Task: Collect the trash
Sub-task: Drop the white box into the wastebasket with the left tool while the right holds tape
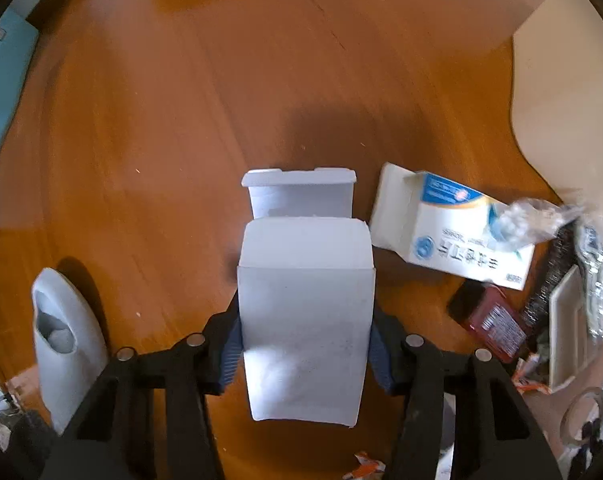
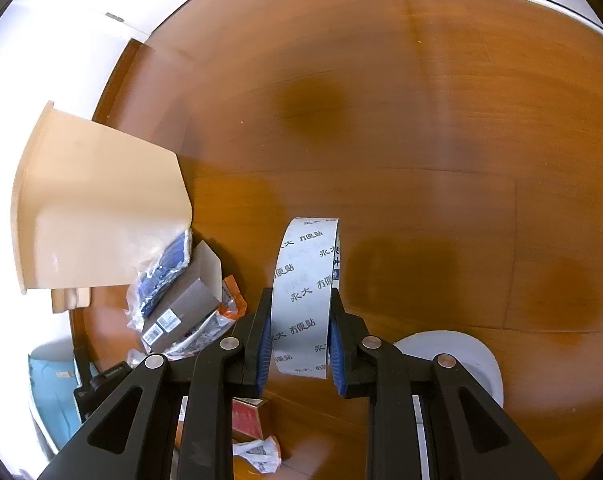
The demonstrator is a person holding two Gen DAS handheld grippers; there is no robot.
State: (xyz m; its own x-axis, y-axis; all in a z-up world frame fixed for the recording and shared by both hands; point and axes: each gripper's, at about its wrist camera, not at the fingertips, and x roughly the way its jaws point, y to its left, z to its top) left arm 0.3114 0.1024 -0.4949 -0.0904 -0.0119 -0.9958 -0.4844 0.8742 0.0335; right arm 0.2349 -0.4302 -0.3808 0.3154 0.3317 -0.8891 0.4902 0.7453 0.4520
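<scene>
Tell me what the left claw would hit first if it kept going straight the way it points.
Most likely bare wooden floor. The left claw points down, gripping a white carton, so the carton's open flap end would touch first. Depth is hard to judge.

One plain white open carton (image 1: pixel 305 320), one white and blue printed box (image 1: pixel 453 236), one small red box (image 1: pixel 497 328), one white tray (image 1: pixel 565 336), one crumpled clear plastic wrapper (image 1: pixel 529 220), one grey cardboard box (image 2: pixel 185 304), one roll of printed white tape (image 2: pixel 305 296), one beige board (image 2: pixel 97 208)
</scene>
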